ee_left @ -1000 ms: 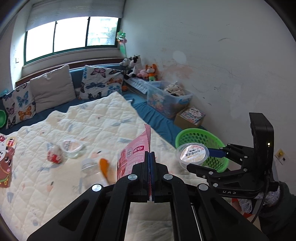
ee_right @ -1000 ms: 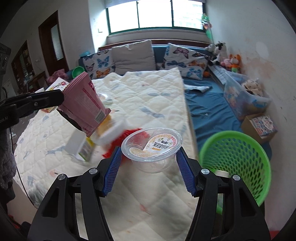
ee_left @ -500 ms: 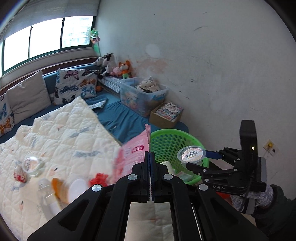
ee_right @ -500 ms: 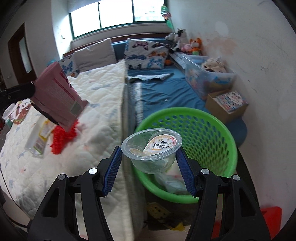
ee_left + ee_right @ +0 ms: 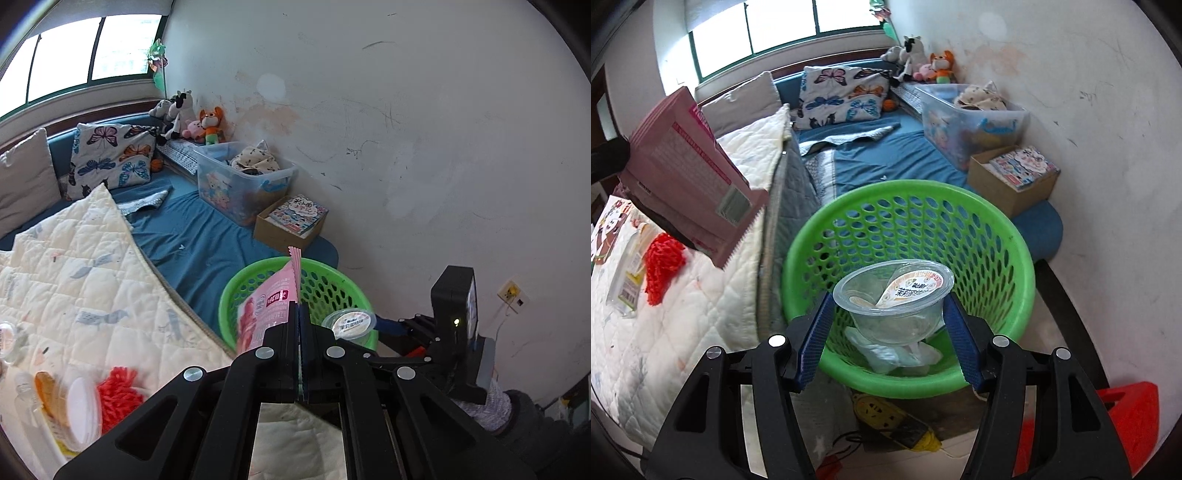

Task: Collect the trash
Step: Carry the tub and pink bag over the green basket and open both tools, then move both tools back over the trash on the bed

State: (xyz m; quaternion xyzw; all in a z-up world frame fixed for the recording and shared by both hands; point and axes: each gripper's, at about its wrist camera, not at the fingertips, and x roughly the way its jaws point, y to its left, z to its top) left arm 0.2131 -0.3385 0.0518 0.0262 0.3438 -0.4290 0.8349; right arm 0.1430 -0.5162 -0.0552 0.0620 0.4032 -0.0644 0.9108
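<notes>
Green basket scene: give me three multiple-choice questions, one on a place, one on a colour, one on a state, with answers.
1. Where is the clear plastic cup?
A. on the quilt
B. over the green basket
C. in the cardboard box

2. What colour is the packet in the left gripper?
A. pink
B. yellow
C. black

3. How do the right gripper jaws stand?
A. empty and wide open
B. fully shut on nothing
C. closed on the cup

Answers: 1 B, the basket rim rings the cup in the right wrist view. 2 A, its printed face is pink. 3 C, both blue pads press the cup's sides.
</notes>
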